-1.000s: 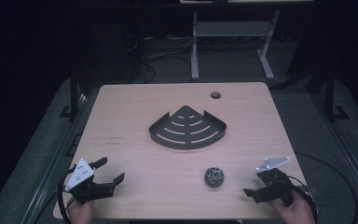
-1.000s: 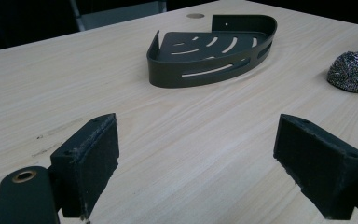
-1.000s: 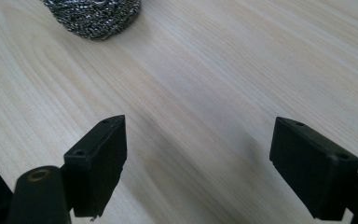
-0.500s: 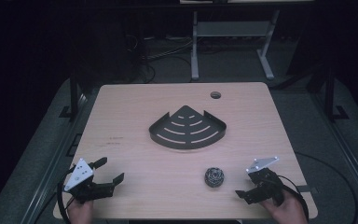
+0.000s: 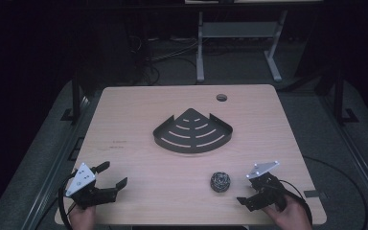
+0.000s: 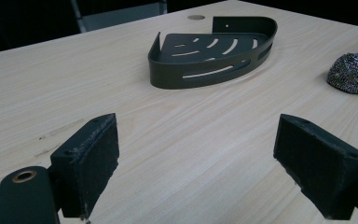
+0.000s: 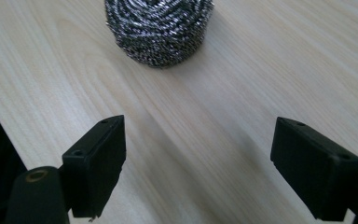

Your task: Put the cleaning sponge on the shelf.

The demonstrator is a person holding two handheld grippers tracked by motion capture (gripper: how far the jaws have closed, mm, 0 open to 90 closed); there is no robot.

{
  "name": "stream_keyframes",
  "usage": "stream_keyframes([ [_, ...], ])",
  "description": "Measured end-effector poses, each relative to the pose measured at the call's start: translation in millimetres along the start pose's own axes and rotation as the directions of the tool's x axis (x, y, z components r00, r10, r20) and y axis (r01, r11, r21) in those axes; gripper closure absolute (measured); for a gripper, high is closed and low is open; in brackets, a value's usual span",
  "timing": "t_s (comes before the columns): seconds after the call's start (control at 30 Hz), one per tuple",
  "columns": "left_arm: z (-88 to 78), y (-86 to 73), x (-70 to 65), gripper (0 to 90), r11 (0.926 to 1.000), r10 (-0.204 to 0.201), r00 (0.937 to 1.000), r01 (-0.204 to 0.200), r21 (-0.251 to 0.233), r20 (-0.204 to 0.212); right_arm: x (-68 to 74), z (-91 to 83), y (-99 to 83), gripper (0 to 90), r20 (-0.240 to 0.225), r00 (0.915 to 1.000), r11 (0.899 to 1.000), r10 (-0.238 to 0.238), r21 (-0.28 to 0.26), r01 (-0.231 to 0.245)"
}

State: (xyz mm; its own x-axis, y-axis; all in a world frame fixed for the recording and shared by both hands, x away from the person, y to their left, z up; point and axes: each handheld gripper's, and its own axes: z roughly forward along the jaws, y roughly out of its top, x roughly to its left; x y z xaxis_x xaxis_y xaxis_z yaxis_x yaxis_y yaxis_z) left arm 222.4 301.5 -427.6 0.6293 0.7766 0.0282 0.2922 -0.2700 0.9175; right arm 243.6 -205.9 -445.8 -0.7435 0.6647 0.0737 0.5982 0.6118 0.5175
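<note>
Movement shows on the right side alone: the right gripper (image 5: 253,195) has swung inward over the last second from the table's near right corner, and it now points at the steel scourer (image 5: 220,181), which lies on the bare wood of the table (image 5: 124,120) just beside it and apart from its jaws. In the right gripper view the scourer (image 7: 158,28) sits straight ahead, beyond the tips of the two black pads (image 7: 95,165), which stand wide apart with nothing between them. The left gripper (image 5: 110,178) has stayed at the near left corner, its jaws likewise spread and empty, facing across the table toward the black corner shelf (image 6: 214,53) in the middle. The scourer and shelf have not shifted. I judge that the reach for the scourer has begun: the right gripper is lined up and wide enough to take it, and needs only to advance and close. The slotted shelf looks the likely place for it.
</note>
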Motion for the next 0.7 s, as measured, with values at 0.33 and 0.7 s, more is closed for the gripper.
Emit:
stream_keyframes([
  [0.33, -1.6, -0.2, 1.4, 13.5, 1.0, -0.003, 1.0, 0.003, -0.003, -0.005, 6.3, 3.6, 13.4, 17.5, -0.017, 0.9987, 0.999, -0.048, 0.016, 0.048],
  [0.7, -2.1, 0.1, 1.5, 13.5, 1.0, -0.002, 1.0, 0.002, -0.007, -0.006, 9.8, 8.6, 23.8, 17.3, -0.038, 0.9968, 0.997, -0.07, 0.034, 0.072],
])
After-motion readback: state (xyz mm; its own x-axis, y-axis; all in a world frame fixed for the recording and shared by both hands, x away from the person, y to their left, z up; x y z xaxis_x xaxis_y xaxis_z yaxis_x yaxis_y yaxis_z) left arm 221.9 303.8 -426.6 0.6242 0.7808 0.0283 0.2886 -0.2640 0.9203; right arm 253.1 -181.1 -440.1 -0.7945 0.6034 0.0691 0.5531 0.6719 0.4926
